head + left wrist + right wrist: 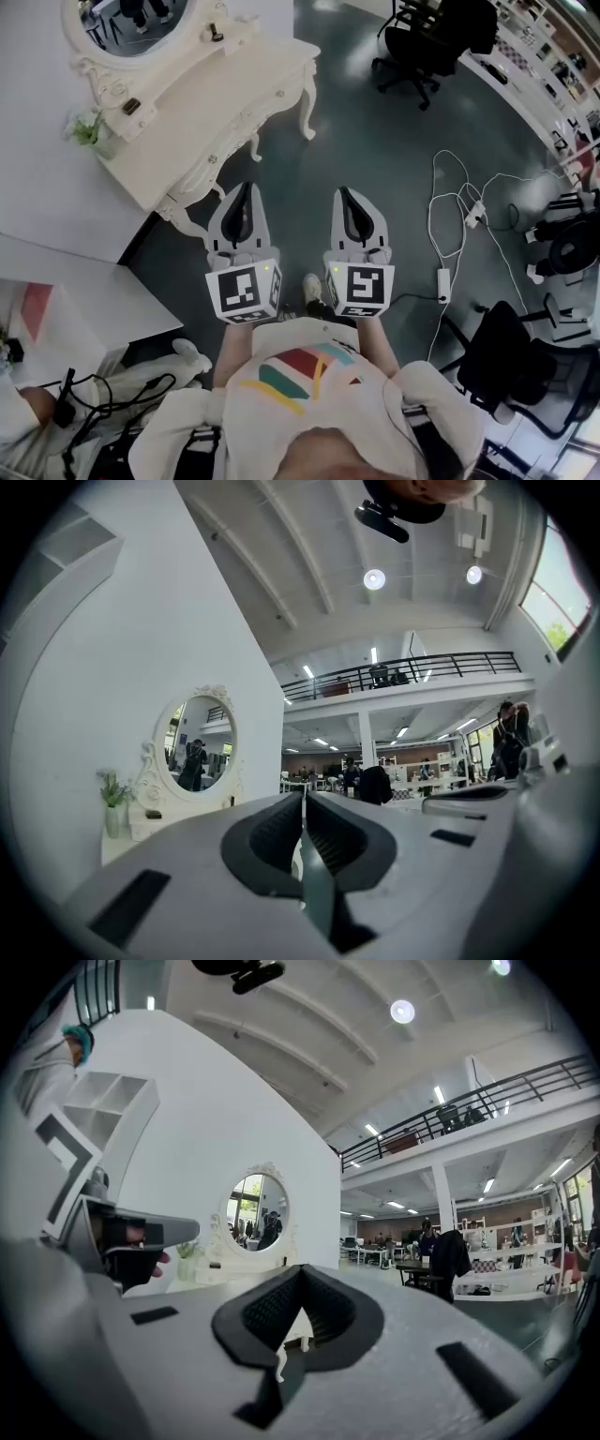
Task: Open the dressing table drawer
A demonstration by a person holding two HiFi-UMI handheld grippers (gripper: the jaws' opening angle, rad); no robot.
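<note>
The white carved dressing table (234, 84) with its oval mirror (131, 23) stands at the upper left of the head view, its drawer front (246, 120) closed and facing the dark floor. My left gripper (246, 187) is held just in front of the table's near leg, shut and empty, a short way off the drawer. Beside it to the right, my right gripper (344, 193) is also shut on nothing. The left gripper view shows the jaws (303, 803) together, with the mirror (199, 747) ahead to the left. In the right gripper view the mirror (255, 1211) lies beyond the closed jaws (300, 1274).
A small potted plant (86, 129) sits on the table's left end. A black office chair (427, 42) stands behind, white cables with a power strip (459, 216) lie on the floor at right, another black chair (511, 361) is near right, and a white shelf unit (56, 281) at left.
</note>
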